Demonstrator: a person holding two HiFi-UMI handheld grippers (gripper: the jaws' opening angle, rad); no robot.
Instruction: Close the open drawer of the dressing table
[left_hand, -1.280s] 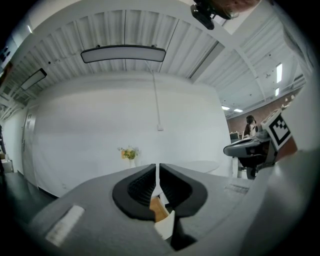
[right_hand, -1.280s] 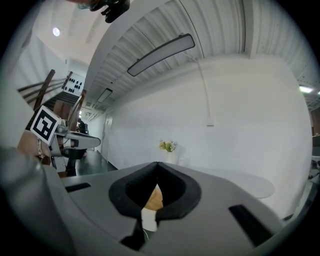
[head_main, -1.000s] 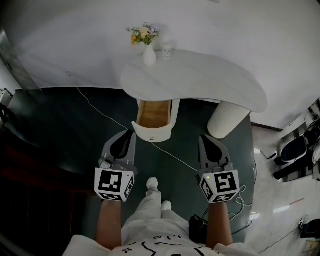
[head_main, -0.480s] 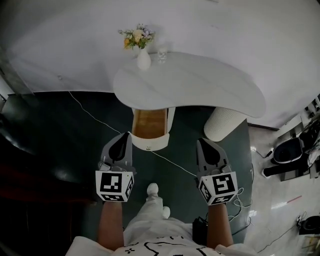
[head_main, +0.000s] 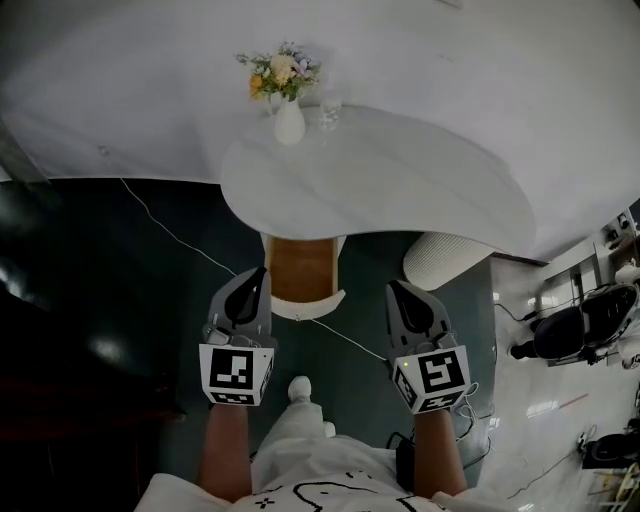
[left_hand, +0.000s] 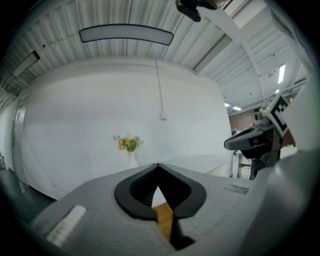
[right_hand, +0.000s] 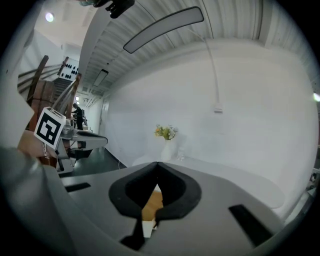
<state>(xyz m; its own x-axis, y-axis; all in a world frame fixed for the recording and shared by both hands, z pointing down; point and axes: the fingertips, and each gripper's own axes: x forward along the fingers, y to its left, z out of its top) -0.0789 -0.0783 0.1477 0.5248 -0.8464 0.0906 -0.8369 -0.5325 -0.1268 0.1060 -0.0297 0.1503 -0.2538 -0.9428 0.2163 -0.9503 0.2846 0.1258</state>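
Note:
The white dressing table (head_main: 400, 170) stands ahead with its drawer (head_main: 300, 270) pulled out, wood bottom showing and empty. The drawer's white curved front (head_main: 306, 306) faces me. My left gripper (head_main: 261, 272) is shut and empty, its tip close beside the drawer's left front corner. My right gripper (head_main: 392, 287) is also shut and empty, a short way right of the drawer front. In the left gripper view the shut left gripper (left_hand: 158, 165) points at the table, with drawer wood (left_hand: 164, 220) showing below the tips. The right gripper (right_hand: 158, 163) shows the same over the drawer (right_hand: 151, 202).
A white vase of flowers (head_main: 289, 120) and a small glass (head_main: 330, 113) stand at the table's back edge. A ribbed white cylinder (head_main: 440, 260) stands under the table's right side. A thin cable (head_main: 180, 235) crosses the dark floor. Chairs (head_main: 565, 330) stand at far right.
The table and drawer have come nearer as the person stepped forward. Both grippers now sit level with the drawer front, the left one close to its corner. Jaws stayed shut.

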